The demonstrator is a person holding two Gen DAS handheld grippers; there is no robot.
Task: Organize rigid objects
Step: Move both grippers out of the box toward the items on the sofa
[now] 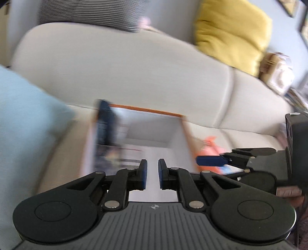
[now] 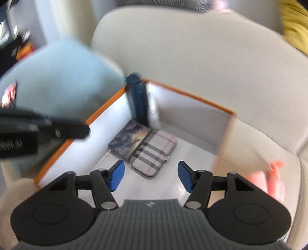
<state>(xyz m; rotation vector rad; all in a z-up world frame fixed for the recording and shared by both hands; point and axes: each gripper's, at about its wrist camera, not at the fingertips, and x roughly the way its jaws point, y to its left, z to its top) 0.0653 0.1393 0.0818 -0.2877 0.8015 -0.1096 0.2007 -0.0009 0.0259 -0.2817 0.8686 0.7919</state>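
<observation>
A white box with an orange rim (image 2: 184,95) (image 1: 146,110) sits on the beige sofa seat. In its far corner a dark blue case (image 2: 138,100) (image 1: 105,123) stands upright. On the box floor a dark pictured case (image 2: 128,139) and a plaid case (image 2: 154,152) lie flat, side by side. My right gripper (image 2: 151,173) hangs open over the box floor with nothing between its pads. My left gripper (image 1: 153,173) is shut and empty above the box's near side. Its dark finger (image 2: 73,131) shows over the box's left wall. A blurred orange-pink thing (image 2: 273,180) (image 1: 208,145) lies outside the right wall.
A light blue cushion (image 2: 63,77) (image 1: 25,115) leans by the box's left side. A yellow cushion (image 1: 231,34) and a striped one (image 1: 86,13) rest against the sofa back (image 1: 125,63). Blurred clutter (image 1: 279,71) stands past the sofa's right end.
</observation>
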